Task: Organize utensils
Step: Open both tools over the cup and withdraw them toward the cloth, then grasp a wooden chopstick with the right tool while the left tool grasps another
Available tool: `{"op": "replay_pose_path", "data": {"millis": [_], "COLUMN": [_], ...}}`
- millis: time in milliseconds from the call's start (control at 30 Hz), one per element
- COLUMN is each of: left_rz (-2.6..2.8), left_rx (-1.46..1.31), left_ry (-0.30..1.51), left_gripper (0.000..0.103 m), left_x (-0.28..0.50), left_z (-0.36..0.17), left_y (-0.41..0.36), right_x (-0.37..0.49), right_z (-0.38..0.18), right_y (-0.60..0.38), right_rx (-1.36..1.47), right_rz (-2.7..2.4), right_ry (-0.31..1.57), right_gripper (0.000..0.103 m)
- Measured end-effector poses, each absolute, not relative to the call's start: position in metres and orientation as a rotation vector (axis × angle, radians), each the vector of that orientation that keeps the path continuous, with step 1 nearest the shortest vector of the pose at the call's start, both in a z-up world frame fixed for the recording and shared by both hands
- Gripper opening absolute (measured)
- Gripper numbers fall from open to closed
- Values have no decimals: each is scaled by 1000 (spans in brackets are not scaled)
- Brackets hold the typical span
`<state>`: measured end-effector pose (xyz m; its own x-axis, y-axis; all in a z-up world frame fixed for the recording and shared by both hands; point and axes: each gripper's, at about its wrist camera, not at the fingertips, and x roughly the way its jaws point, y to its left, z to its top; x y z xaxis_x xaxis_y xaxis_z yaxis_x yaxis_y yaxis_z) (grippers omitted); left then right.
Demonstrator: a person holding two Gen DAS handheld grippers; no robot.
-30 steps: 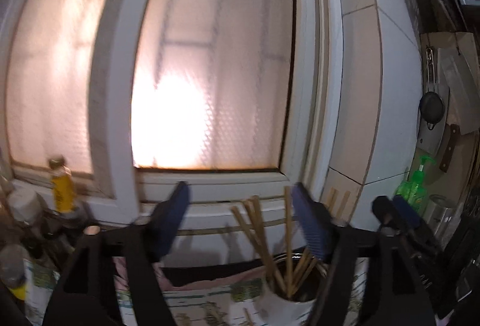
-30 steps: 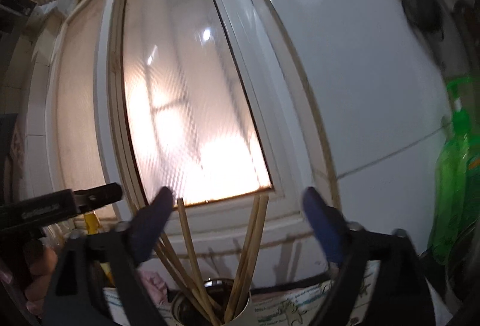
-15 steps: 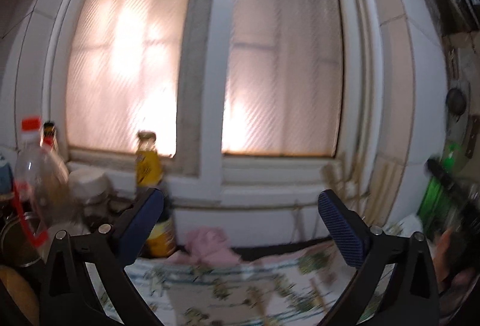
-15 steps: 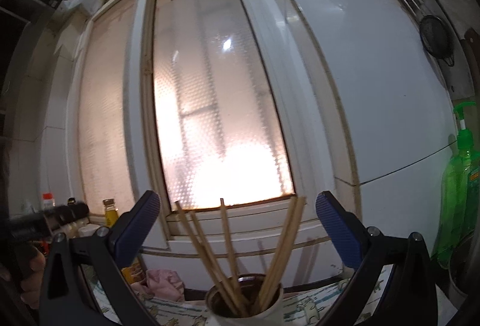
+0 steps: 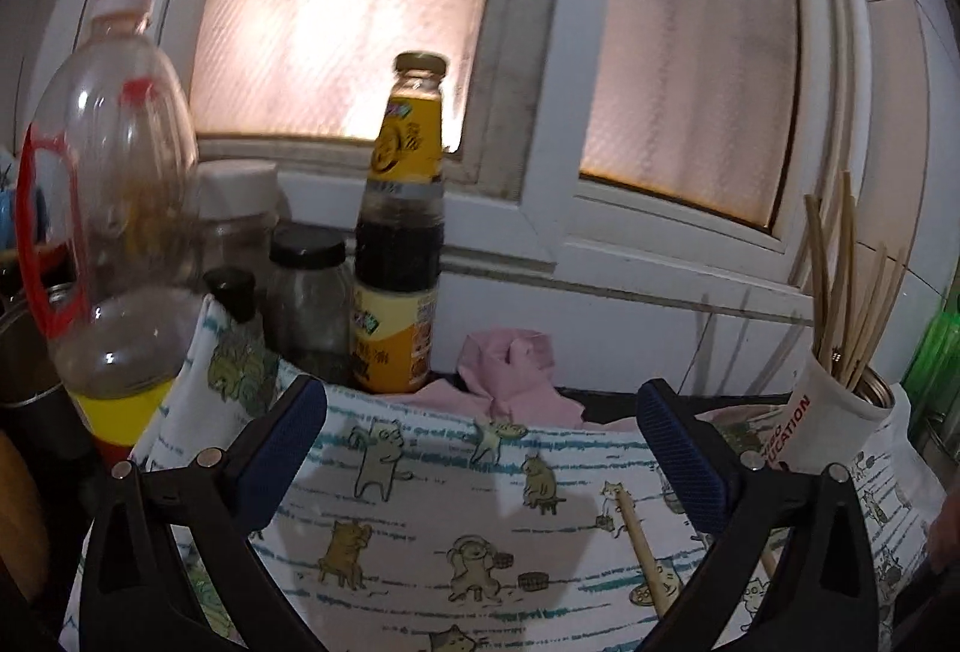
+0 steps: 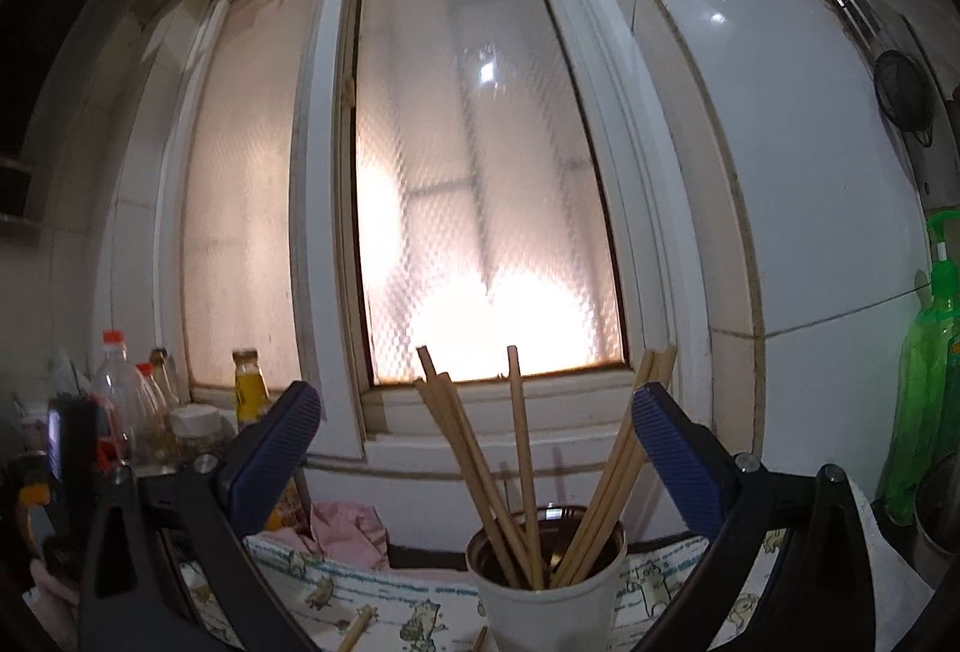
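Note:
A white cup [image 6: 543, 598] holds several wooden chopsticks [image 6: 522, 466] standing upright; it sits straight ahead of my right gripper [image 6: 474, 442], which is open and empty. In the left wrist view the same cup [image 5: 840, 412] stands at the far right with its chopsticks [image 5: 846, 286]. My left gripper [image 5: 480, 448] is open and empty above a cartoon-print cloth [image 5: 456, 526]. A loose chopstick [image 5: 642, 544] lies on the cloth near the right finger. More loose chopstick ends [image 6: 357, 628] lie on the cloth in the right wrist view.
A clear red-capped bottle [image 5: 114, 232], jars [image 5: 309, 292] and a yellow-labelled sauce bottle [image 5: 402, 256] crowd the left below the window sill. A pink rag [image 5: 510, 370] lies behind the cloth. A green soap bottle [image 6: 924, 370] stands at the right by the tiled wall.
My left gripper has swung left and tipped down, from the cup to the bottles and cloth. My right gripper has pulled back a little from the cup, jaws still open.

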<state>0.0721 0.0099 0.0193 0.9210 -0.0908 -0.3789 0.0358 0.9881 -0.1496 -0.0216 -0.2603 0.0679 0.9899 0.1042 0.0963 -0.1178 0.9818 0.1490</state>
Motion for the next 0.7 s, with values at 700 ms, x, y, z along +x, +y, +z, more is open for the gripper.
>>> {"op": "replay_pose_path", "data": {"millis": [700], "left_rz": [38], "left_rx": [-142], "left_ry": [495], "left_gripper": [102], "left_x": [84], "left_z": [6], "left_y": [17], "right_x": [-6], "right_z": [45], "right_y": [-223], "right_rx": [67], "right_rz": [218], "right_ry": [105], "right_gripper": [103]}}
